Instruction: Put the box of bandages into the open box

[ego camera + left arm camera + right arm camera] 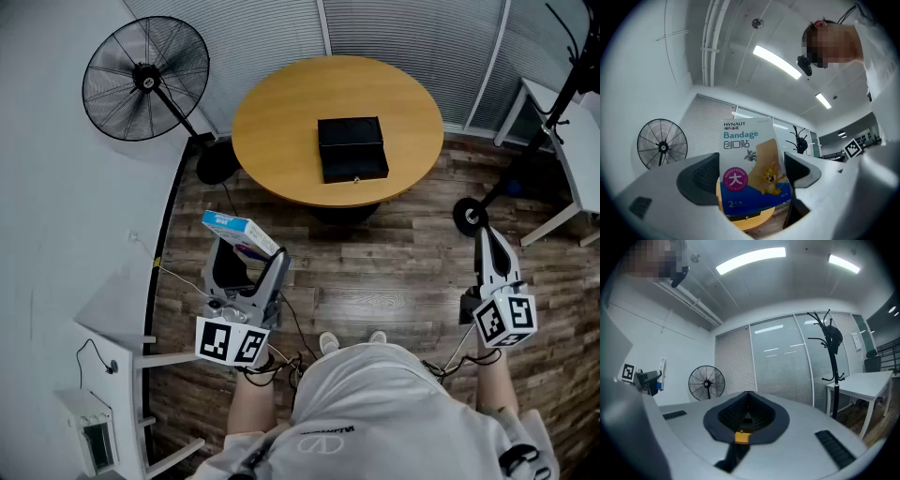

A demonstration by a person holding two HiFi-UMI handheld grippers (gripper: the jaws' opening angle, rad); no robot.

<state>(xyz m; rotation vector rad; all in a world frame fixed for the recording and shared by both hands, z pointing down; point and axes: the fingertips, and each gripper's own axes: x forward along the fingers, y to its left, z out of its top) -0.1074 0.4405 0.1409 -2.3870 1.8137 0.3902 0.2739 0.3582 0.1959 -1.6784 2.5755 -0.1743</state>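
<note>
A white and blue box of bandages (240, 232) is held off the floor, with my left gripper (251, 251) shut on it. In the left gripper view the box of bandages (749, 164) stands upright between the two dark pads (704, 180), print facing the camera. The open box (352, 148) is black and sits lid-back on the round wooden table (281, 112), well ahead of both grippers. My right gripper (485, 239) hangs at the right over the floor, shut on nothing; its pads (761, 414) meet in the right gripper view.
A black standing fan (145, 80) is left of the table. A white desk (581, 141) and a stand's round base (469, 216) are at the right. White furniture (112, 314) lines the left wall. Wood floor lies between me and the table.
</note>
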